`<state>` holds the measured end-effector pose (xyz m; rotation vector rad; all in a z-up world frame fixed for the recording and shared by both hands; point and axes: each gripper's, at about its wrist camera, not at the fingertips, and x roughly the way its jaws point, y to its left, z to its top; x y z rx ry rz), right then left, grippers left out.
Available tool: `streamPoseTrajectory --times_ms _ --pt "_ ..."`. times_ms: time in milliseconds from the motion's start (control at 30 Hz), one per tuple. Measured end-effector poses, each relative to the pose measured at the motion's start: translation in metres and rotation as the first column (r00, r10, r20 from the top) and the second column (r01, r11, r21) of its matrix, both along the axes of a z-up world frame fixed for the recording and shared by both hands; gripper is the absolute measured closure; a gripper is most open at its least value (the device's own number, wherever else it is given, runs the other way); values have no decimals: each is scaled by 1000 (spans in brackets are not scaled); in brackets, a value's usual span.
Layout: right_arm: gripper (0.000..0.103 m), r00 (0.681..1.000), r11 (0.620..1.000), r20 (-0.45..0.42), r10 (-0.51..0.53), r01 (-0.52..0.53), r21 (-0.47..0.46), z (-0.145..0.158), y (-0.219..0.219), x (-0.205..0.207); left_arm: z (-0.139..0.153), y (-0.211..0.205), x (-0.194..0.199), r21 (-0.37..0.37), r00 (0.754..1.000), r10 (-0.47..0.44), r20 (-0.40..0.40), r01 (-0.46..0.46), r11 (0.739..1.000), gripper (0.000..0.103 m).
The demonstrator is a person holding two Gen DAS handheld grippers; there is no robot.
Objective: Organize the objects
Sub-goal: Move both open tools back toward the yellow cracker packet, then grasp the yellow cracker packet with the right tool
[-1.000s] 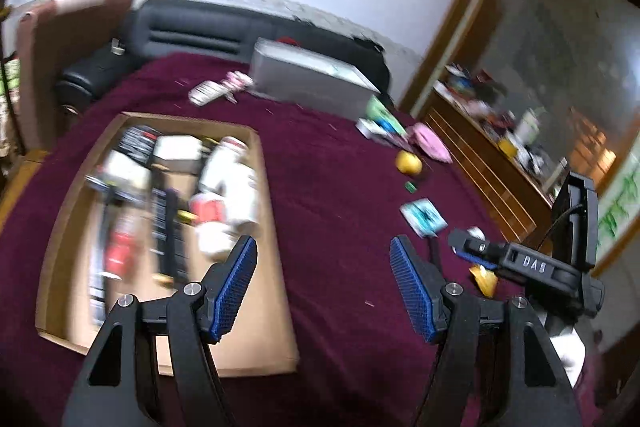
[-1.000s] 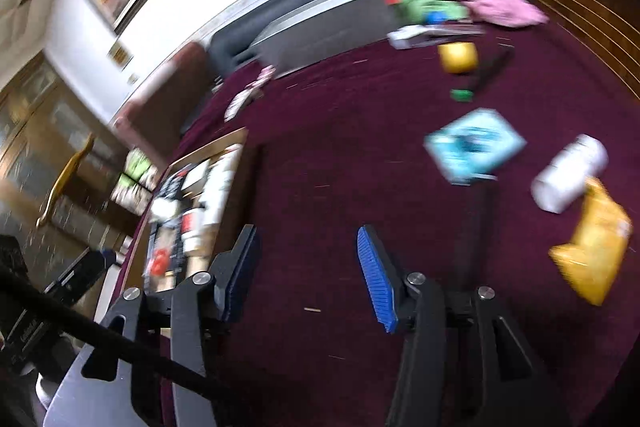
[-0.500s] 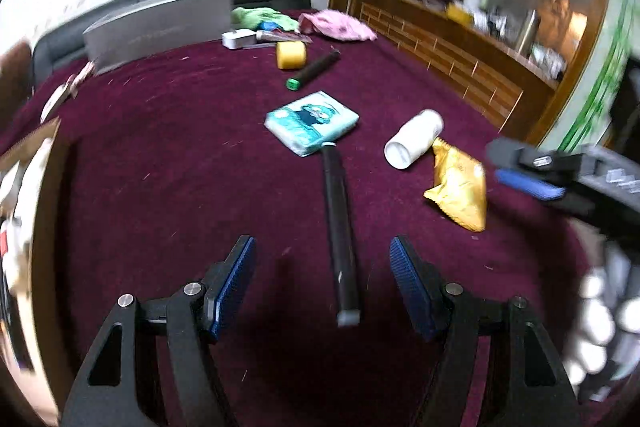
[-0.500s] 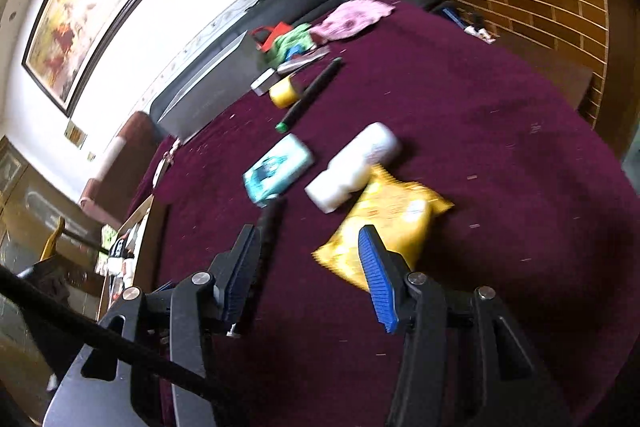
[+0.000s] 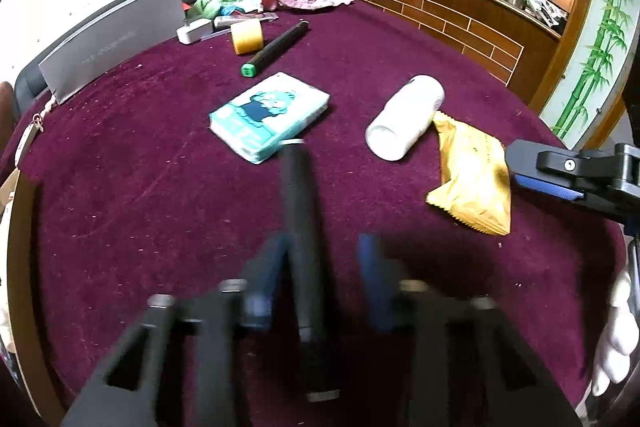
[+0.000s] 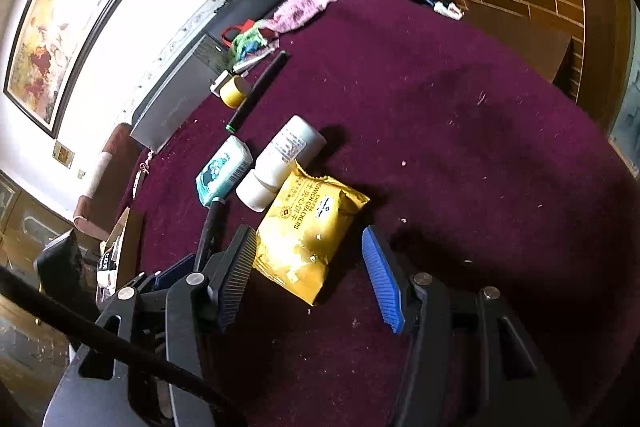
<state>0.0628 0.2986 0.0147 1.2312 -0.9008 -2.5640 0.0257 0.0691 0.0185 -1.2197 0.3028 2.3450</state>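
My left hand-held gripper (image 5: 320,267) has just been closing on the black tube (image 5: 298,211) lying on the bench (image 5: 140,187); keep it centred. My right hand-held gripper (image 6: 308,267), jaws apart, straddles the yellow cracker packet (image 6: 308,223); lower squarely

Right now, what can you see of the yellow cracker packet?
The yellow cracker packet is a glossy, crinkled foil pouch with crimped ends and dark print, sealed as far as shows. It lies flat on the maroon cloth, its far corner touching the white bottle, its near end between the right gripper fingers, which stand open.
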Motion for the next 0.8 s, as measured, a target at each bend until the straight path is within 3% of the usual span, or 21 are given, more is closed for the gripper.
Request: streamPoseTrajectory --times_ms 33,200,467,567,633,700,767,800 --pt "49 1000 1000 6 3 -3 -3 -1 -2 -3 0 -1 -2 11 1000 -1 11 1 1000 92" --pt "48 999 1000 39 13 -13 14 -7 -14 -11 0 -5 2 27 1000 5 10 -5 1000 92" --pt "31 997 993 80 -24 15 115 -4 -37 -25 -2 -1 5 23 1000 26 -1 -26 999 92" --pt "31 994 984 91 -54 38 176 -4 -46 -29 -3 4 5 12 999 43 -17 -43 999 91" --pt "31 993 962 100 -56 26 272 -3 -57 -33 -4 7 7 1 998 41 -37 -41 999 90" --pt "34 993 938 105 -48 9 346 -3 -66 -35 -4 5 7 16 999 34 -36 -33 999 89" --pt "51 994 916 99 -45 1 402 -3 -70 -32 -4 -2 5 58 1000 26 -9 -26 998 89" --pt "53 995 917 92 -38 -2 400 -3 -68 -29 -3 -5 4 76 1000 24 7 -24 997 89"
